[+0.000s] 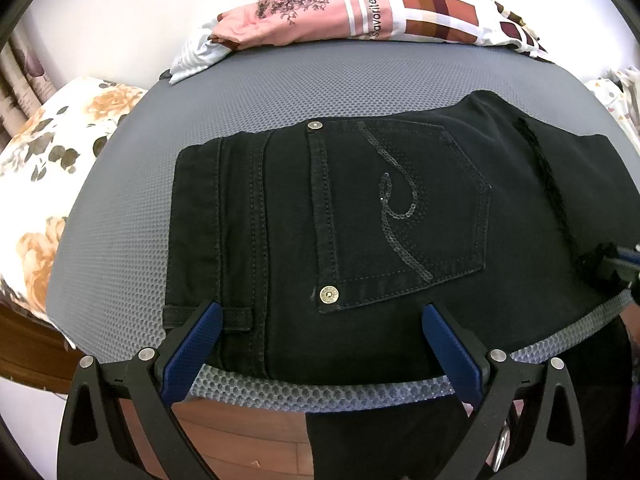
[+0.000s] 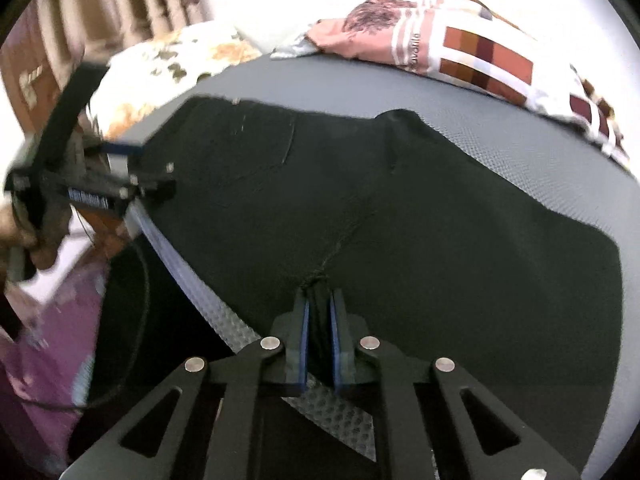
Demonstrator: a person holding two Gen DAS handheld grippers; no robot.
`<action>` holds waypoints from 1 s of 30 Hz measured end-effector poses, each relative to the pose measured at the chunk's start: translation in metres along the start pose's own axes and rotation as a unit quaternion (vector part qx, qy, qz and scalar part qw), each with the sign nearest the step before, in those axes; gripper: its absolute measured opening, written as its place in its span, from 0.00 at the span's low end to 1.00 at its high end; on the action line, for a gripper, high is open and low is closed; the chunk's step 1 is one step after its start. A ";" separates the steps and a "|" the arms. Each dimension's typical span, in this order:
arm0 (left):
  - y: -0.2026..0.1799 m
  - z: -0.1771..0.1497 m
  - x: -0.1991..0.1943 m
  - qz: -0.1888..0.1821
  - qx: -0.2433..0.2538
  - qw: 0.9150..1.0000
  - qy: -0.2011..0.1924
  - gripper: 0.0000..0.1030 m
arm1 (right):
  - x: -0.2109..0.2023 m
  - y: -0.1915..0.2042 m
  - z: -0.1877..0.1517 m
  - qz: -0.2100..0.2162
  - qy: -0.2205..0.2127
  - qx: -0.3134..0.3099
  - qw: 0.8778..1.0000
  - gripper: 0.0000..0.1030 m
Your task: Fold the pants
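Black jeans lie flat on a grey mesh mat, back pocket with a sequin swirl facing up. My left gripper hovers open over the waistband end near the mat's front edge, its blue pads wide apart and nothing pinched between them. In the right wrist view the jeans spread across the mat. My right gripper is shut on a bunched fold of the black fabric at the crotch seam, close to the mat's near edge.
A floral pillow lies left of the mat. Pink and checked folded cloths sit at its far side. Wooden floor shows below the front edge. A dark cable and purple cloth are at the lower left.
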State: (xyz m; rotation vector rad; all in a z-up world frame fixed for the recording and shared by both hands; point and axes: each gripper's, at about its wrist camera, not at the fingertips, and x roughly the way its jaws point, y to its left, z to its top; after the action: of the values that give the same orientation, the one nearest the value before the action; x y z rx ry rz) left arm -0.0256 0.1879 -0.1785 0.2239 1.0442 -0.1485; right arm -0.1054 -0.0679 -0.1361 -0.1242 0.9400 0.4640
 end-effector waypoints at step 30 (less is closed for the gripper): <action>0.125 0.001 -0.021 -0.105 -0.215 0.971 -0.009 0.97 | -0.030 0.006 0.015 0.062 -0.067 0.016 0.996 0.32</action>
State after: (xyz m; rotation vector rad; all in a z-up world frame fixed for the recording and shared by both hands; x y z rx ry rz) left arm -0.0068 0.3092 -0.1457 -0.2808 1.0549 -0.1109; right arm -0.1121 -0.0686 -0.1026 -0.0060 0.8264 0.5647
